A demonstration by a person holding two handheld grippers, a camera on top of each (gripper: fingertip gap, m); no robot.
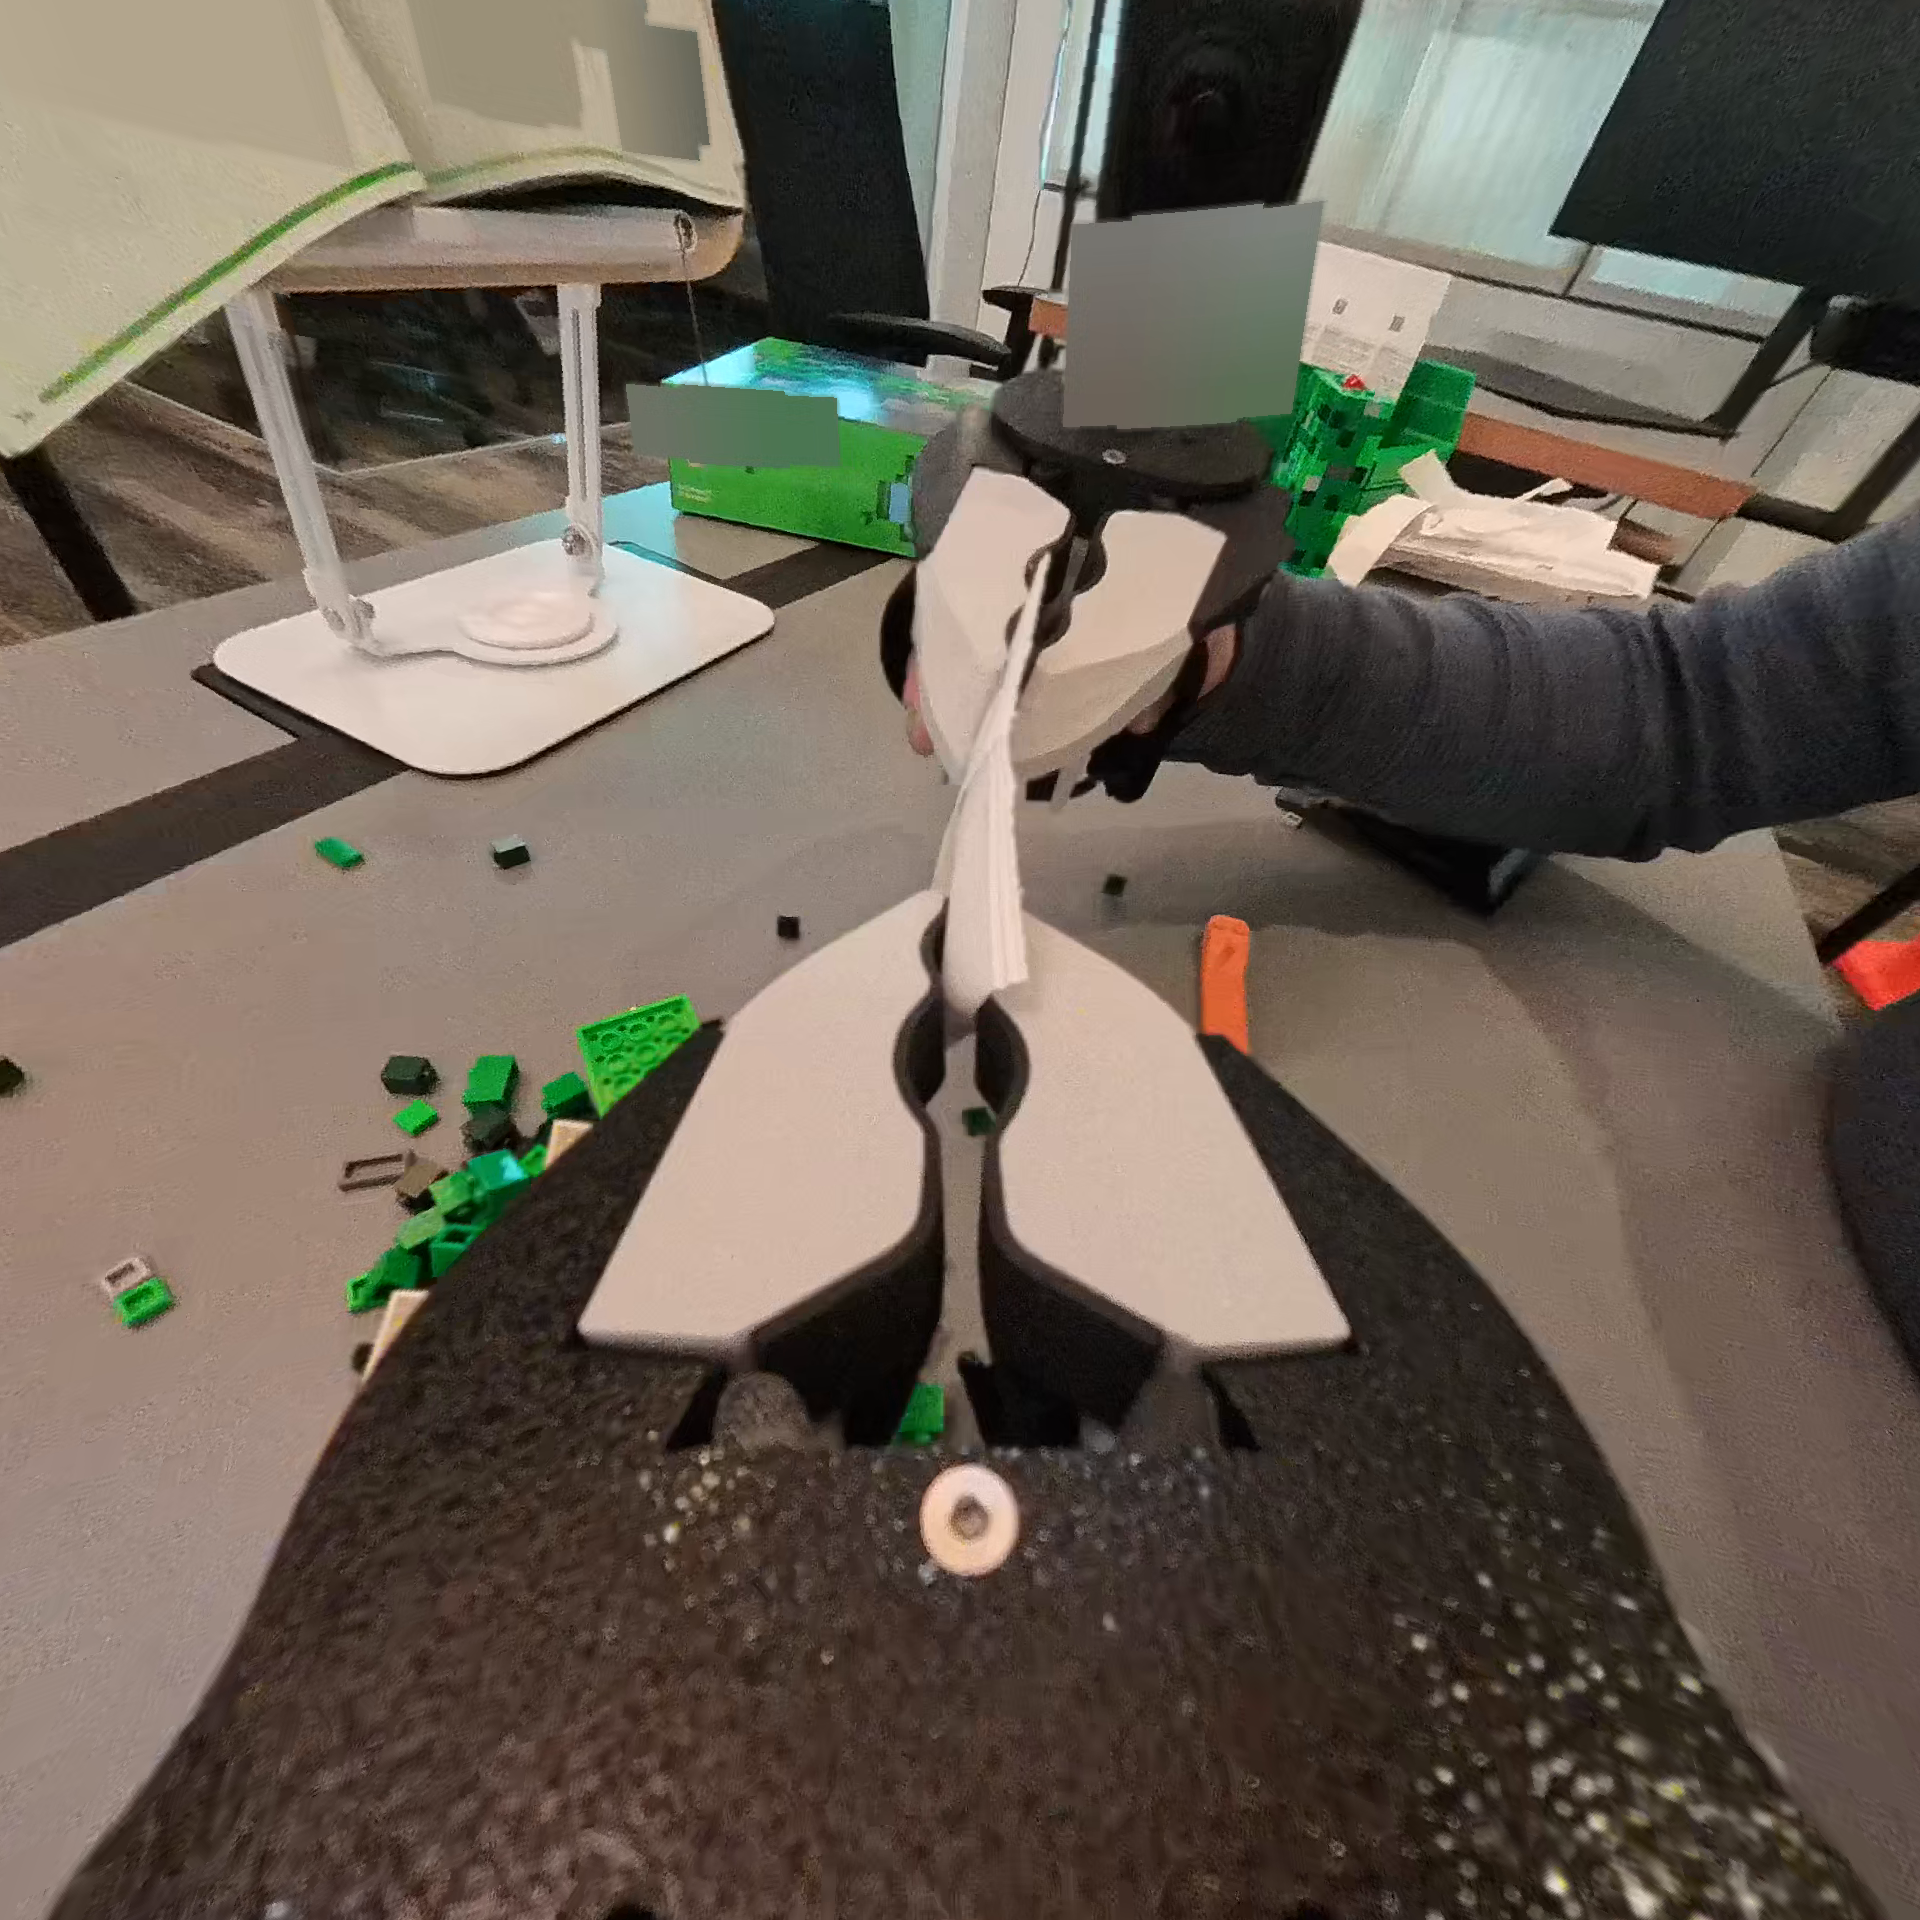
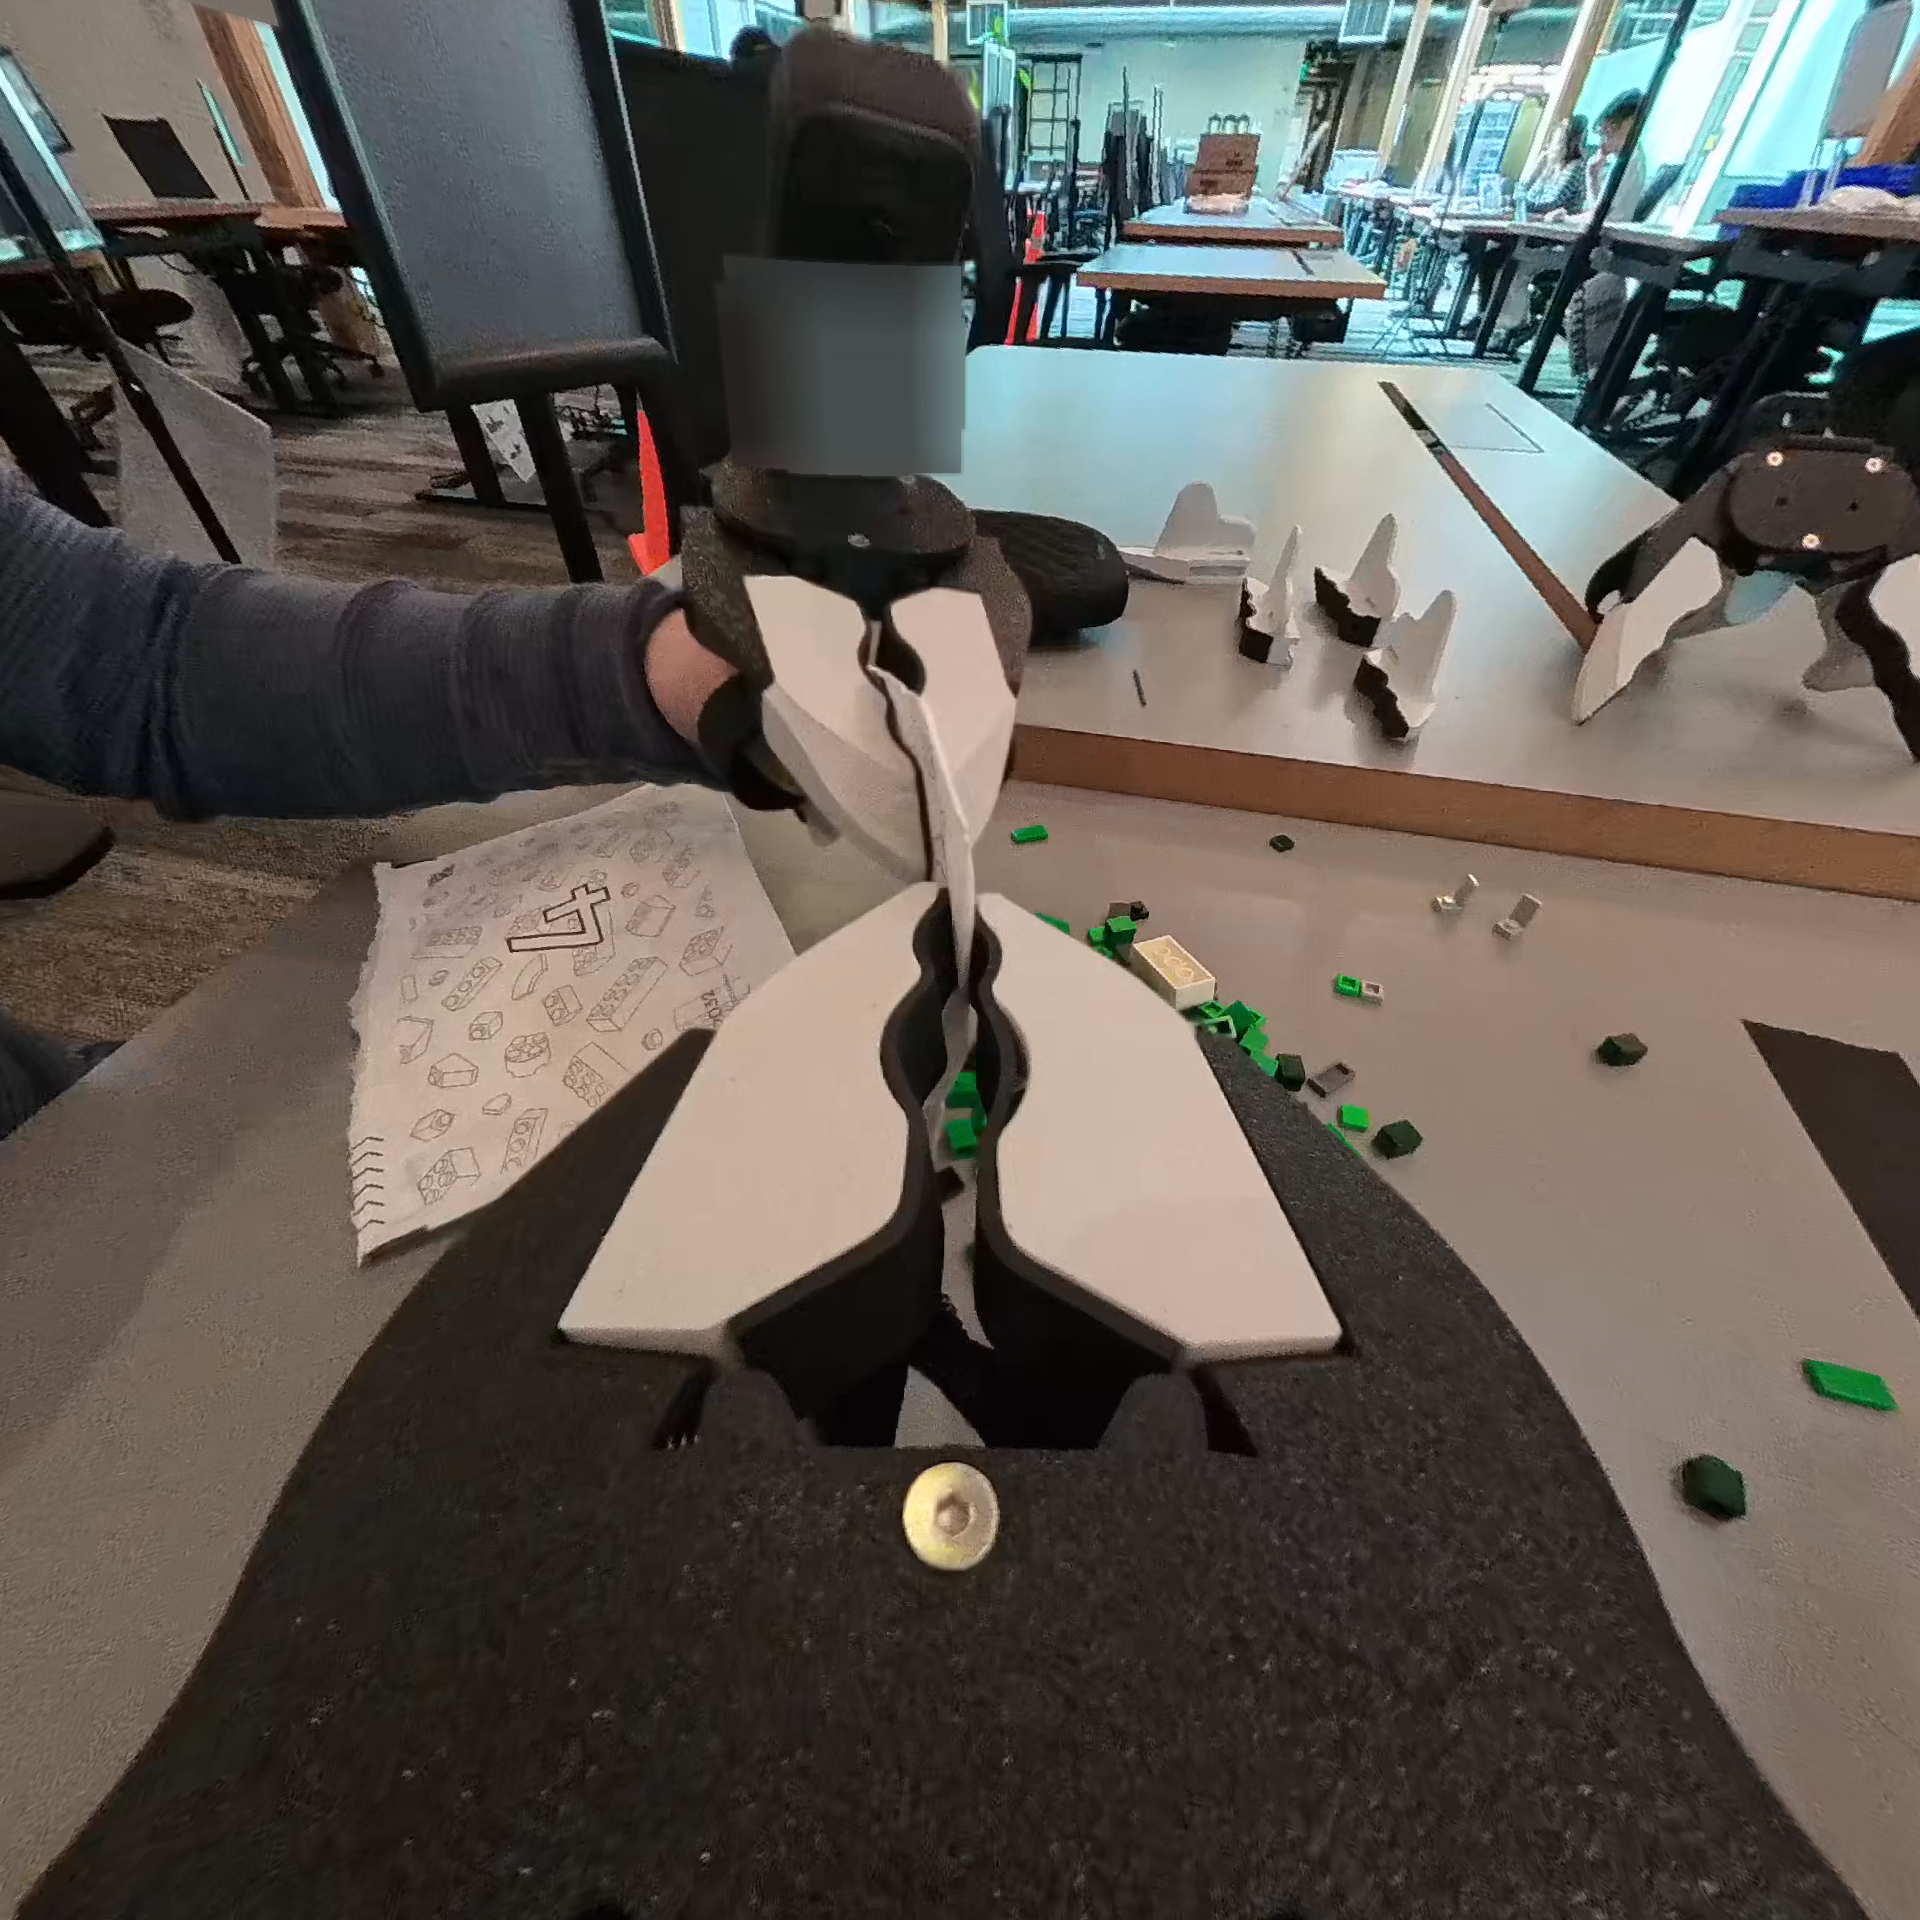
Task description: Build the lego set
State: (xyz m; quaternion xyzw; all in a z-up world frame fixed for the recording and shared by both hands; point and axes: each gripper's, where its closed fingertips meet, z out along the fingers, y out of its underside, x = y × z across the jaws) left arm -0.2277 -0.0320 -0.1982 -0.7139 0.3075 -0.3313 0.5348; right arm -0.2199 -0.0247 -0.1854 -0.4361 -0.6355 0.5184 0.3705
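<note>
Held taut: paper strip (image 1: 982, 894) clamped between left gripper (image 1: 961, 1023) and right gripper (image 2: 961, 997), long axis running straight ahead, tip to tip.

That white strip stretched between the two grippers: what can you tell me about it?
The paper strip is white, thin and crumpled into narrow folds, likely torn bag paper. It hangs in the air above the table, pulled fairly taut between the left gripper and the right gripper, each shut on one end. In the right wrist view it shows faint dark print. Nothing else touches it.
</note>
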